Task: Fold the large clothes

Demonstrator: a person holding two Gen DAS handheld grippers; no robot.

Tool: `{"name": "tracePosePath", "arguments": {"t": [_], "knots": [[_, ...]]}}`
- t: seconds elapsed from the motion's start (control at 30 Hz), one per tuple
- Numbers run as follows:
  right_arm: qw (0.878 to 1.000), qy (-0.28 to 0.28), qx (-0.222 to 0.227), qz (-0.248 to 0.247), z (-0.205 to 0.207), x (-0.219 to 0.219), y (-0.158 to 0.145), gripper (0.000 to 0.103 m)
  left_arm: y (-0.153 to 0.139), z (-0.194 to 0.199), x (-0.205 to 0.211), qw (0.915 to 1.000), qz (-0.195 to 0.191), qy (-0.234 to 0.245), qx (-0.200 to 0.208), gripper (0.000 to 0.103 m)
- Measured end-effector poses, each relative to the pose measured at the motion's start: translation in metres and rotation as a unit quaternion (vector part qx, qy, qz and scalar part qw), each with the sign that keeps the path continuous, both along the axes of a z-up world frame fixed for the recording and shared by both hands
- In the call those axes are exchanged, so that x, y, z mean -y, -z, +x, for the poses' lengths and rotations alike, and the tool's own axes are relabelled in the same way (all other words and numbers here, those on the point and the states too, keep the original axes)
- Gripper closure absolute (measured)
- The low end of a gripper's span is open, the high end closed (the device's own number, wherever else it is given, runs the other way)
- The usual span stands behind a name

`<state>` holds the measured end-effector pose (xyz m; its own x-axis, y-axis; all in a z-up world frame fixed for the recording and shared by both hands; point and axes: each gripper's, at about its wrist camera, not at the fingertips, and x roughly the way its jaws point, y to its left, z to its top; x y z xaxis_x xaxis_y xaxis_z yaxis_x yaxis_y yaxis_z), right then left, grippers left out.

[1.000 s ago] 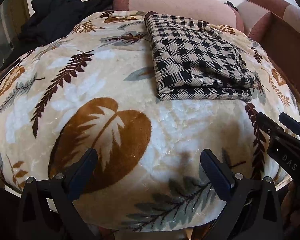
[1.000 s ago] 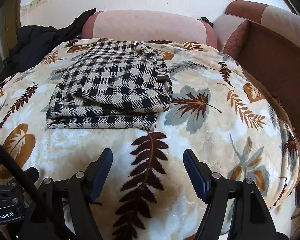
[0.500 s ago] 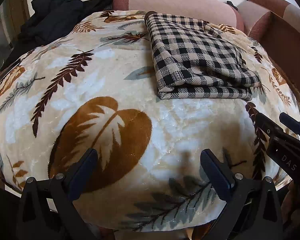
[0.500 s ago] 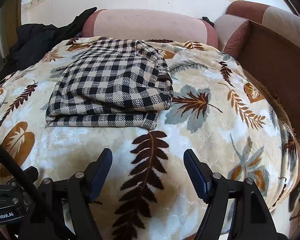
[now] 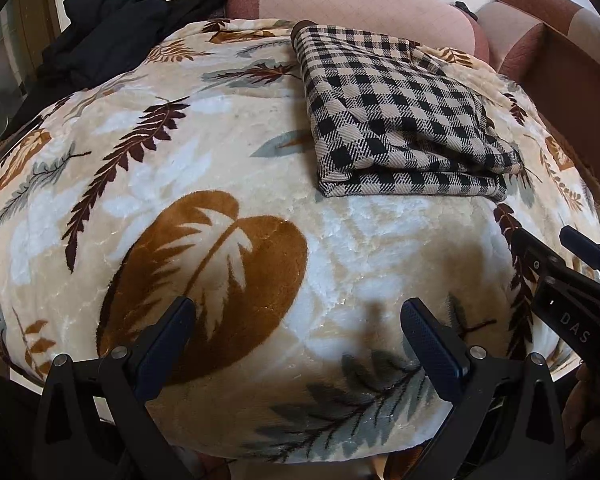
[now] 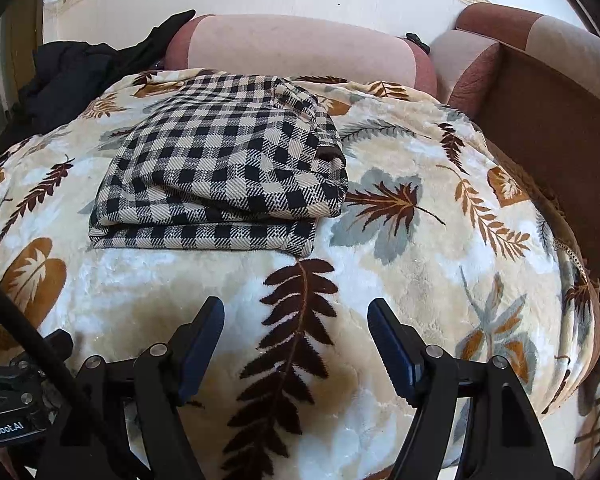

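Both claws, left gripper & right gripper, hang wide open w/ nothing in them, just above the near edge of the leaf-print blanket. Checked garment lies folded in a thick stack further back on the blanket, well apart from either claw. Fold looks abt done. If another fold's wanted, best to pinch the two near corners thru all layers, lift together & keep the edges lined up so the stack doesn't skew.
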<state>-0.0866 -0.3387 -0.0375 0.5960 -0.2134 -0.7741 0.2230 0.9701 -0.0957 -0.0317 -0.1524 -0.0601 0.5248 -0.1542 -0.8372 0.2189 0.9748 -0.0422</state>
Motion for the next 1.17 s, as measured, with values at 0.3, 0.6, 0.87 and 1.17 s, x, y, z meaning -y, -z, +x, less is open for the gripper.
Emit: {"name": "tracePosePath", "arguments": {"t": [0.3, 0.6, 0.87, 1.17], "knots": [[0.999, -0.008, -0.003, -0.033, 0.0008, -0.0018, -0.0004, 0.025, 0.0028, 0.0012, -0.0006, 1.0000, 0.008, -0.002, -0.002, 0.000], [0.998, -0.010, 0.001, -0.055, 0.0005, -0.0048, -0.0035, 0.024, 0.0049, 0.0009, -0.0002, 0.9999, 0.012, 0.000, -0.003, 0.001], [0.998, -0.012, 0.000, -0.060, 0.0005, -0.0062, -0.0029, 0.024, 0.0070, 0.0031, -0.0025, 0.9999, 0.010, -0.003, -0.009, 0.000], [0.998, -0.012, -0.002, -0.061, 0.0008, -0.0065, -0.0021, 0.024, 0.0091, 0.0039, -0.0019, 0.9999, 0.010, -0.006, -0.010, 0.000]]}}
